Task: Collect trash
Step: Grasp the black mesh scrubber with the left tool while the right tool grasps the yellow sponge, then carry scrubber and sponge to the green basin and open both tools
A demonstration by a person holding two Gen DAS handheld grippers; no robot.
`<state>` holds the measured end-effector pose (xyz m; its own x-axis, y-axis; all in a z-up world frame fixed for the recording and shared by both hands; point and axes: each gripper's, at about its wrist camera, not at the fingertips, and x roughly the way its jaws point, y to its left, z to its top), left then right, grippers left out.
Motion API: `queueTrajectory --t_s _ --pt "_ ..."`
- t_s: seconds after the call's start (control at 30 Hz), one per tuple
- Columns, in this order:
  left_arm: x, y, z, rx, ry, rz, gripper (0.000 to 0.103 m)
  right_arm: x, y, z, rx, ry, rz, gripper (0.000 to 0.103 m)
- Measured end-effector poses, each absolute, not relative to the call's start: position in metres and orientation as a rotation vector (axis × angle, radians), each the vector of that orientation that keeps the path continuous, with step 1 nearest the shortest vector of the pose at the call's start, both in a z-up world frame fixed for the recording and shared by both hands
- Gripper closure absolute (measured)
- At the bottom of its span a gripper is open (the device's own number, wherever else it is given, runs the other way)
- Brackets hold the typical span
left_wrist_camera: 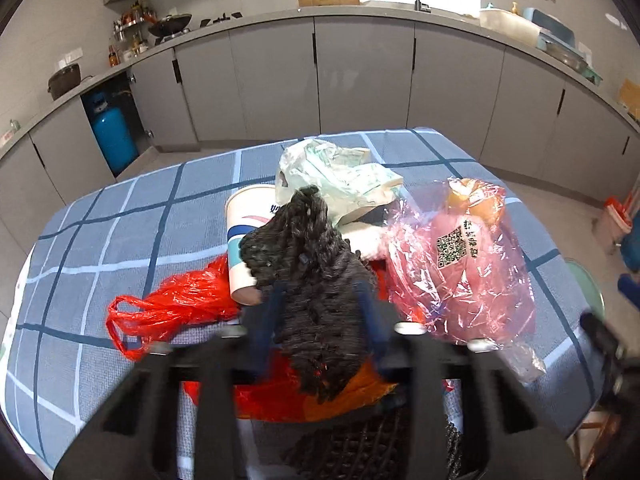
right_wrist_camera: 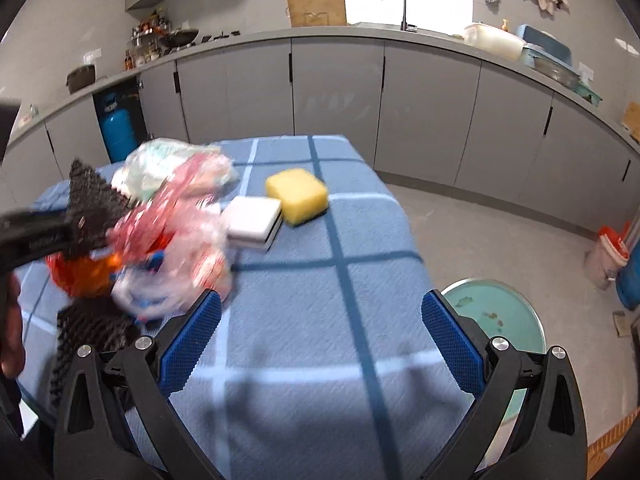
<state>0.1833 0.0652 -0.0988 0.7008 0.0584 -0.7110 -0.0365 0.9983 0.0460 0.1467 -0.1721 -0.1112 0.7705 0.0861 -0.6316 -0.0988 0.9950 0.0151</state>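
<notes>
Picking up trash off the bench

The left tool [left_wrist_camera: 320, 304] is closed on a black net [left_wrist_camera: 316, 280], above the bags [left_wrist_camera: 460, 264]. The right tool [right_wrist_camera: 320, 344] is wide open, holding nothing; I think it grabs a bag next.

In the left wrist view the black crinkled bag [left_wrist_camera: 316, 280] covers the middle of the paper cup [left_wrist_camera: 244, 248] and much of the red bag [left_wrist_camera: 176, 304], and its lower part runs off the bottom edge. In the right wrist view the pink clear wrapper [right_wrist_camera: 176, 216] is smeared with blur, so its print cannot be read, and the green stool [right_wrist_camera: 500, 320] is partly behind the jaws
</notes>
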Motion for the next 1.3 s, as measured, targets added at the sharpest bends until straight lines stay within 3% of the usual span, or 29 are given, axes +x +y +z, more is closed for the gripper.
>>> queueTrajectory --t_s 0.07,0.63,0.83,1.0,1.1,1.3 --pt "0.183 0.071 -0.097 0.007 0.798 0.044 0.094 0.157 -0.175 -0.108 -0.016 0.674 0.094 0.005" --pt "0.221 0.095 -0.052 0.02 0.624 0.15 0.094 0.298 -0.162 -0.128 0.013 0.729 0.096 0.006" --pt "0.24 0.09 -0.06 0.039 0.621 0.159 0.094 0.322 -0.14 -0.137 -0.023 0.776 0.161 0.013" --pt "0.229 0.091 -0.053 0.024 0.595 0.132 0.094 0.335 -0.128 -0.146 -0.056 0.839 0.206 0.026" --pt "0.224 0.095 -0.051 0.02 0.588 0.141 0.094 0.34 -0.124 -0.154 -0.074 0.875 0.224 0.027" --pt "0.216 0.092 -0.038 0.021 0.56 0.149 0.094 0.34 -0.119 -0.154 -0.058 0.889 0.272 0.043"
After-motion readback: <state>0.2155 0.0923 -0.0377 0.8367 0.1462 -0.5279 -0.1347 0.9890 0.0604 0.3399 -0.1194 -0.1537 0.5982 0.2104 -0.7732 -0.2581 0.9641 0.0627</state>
